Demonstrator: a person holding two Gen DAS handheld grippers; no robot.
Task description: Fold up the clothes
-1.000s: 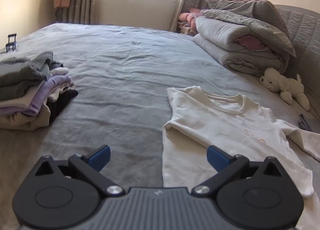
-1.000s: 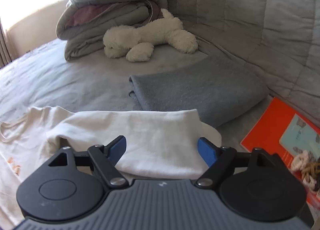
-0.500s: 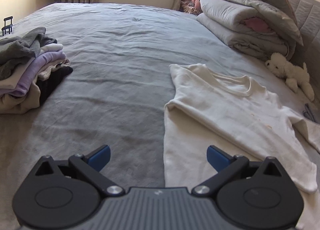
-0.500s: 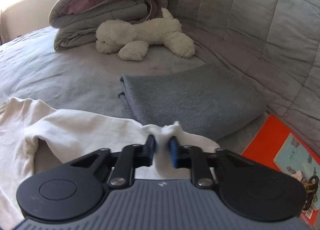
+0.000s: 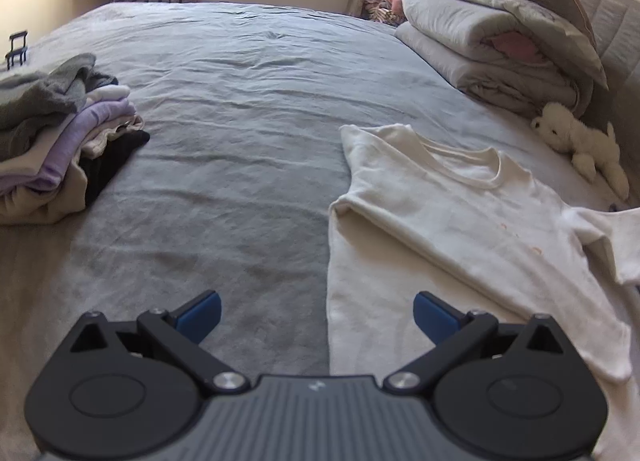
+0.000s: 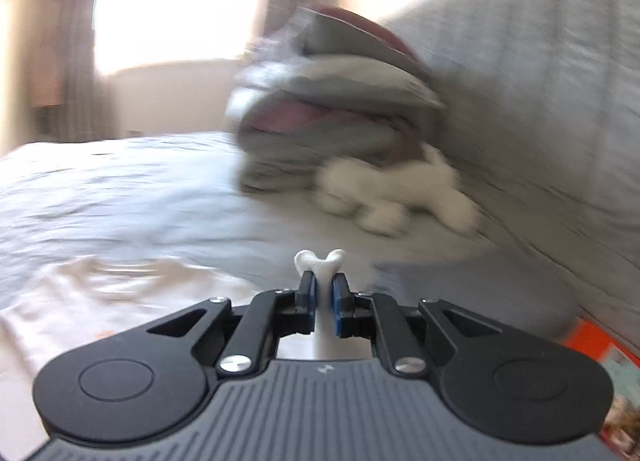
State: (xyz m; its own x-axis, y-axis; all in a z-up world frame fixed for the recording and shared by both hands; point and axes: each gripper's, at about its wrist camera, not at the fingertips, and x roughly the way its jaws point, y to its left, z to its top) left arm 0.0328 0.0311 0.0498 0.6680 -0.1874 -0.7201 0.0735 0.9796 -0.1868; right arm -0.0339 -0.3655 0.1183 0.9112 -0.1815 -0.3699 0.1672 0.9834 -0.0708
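Right wrist view – jaws, wide before, now pinch the cream shirt (image 6: 320, 261) – left's wide.

- One cream T-shirt (image 5: 452, 221) spread on the bed (image 5: 248, 109), right of centre.
- One pile of folded clothes (image 5: 60, 141) at the left.
- One stack of folded duvets (image 5: 500, 45), far right.
- One white plush toy (image 5: 580, 141) near that stack.
- One orange book (image 6: 596, 345), near right, blurred.
- Two claws: the left claw (image 5: 316, 315) and the right claw (image 6: 323, 301).
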